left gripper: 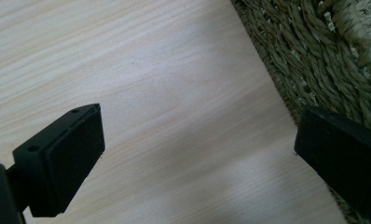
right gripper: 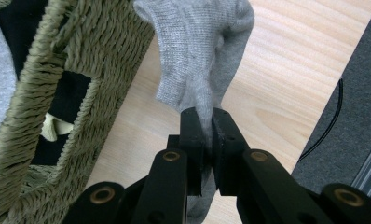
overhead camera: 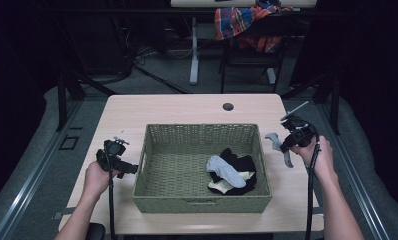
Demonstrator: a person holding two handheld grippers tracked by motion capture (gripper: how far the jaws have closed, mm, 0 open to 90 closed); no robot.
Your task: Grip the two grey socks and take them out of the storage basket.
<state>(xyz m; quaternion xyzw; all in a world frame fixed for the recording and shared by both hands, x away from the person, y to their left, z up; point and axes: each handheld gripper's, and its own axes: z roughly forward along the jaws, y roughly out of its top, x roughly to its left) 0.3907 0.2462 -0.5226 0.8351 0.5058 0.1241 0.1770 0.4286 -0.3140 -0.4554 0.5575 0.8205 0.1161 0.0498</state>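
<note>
The grey sock (right gripper: 200, 56) is looking soft and finely knitted, bunched into a narrow fold where it is being pinched and spreading wider above that. The right hand-held gripper (right gripper: 207, 135) is clamping it between its two jaws, which are standing almost together with only the cloth between them, and the sock is hanging in the air just outside the right wall of the basket (overhead camera: 202, 202), above the desk (overhead camera: 187, 107). In the high view the same sock (overhead camera: 274, 140) is showing as a small grey curl in the right hand-held gripper (overhead camera: 286, 148), near the basket's right rim. Counting the things: there is one woven green basket, two hand-held grippers, one grey sock being held, and inside the basket a small heap with a second grey sock (overhead camera: 224, 170) lying on black cloth (overhead camera: 242, 165) and a pale cream piece (overhead camera: 222, 187) at its front edge; how many separate black pieces are lying there I cannot tell. The left hand-held gripper (overhead camera: 118, 161) is waiting just left of the basket with nothing in it; its own view is showing the jaws standing wide apart over bare wood, with the basket's weave (left gripper: 323, 51) beside the far jaw. The right gripper view is giving the sock's knit and the grip up close, and a gap in the basket wall (right gripper: 69, 98); the high view alone is giving the whole desk, both of the person's forearms, and a plaid cloth (overhead camera: 242, 22) draped over a chair behind.
</note>
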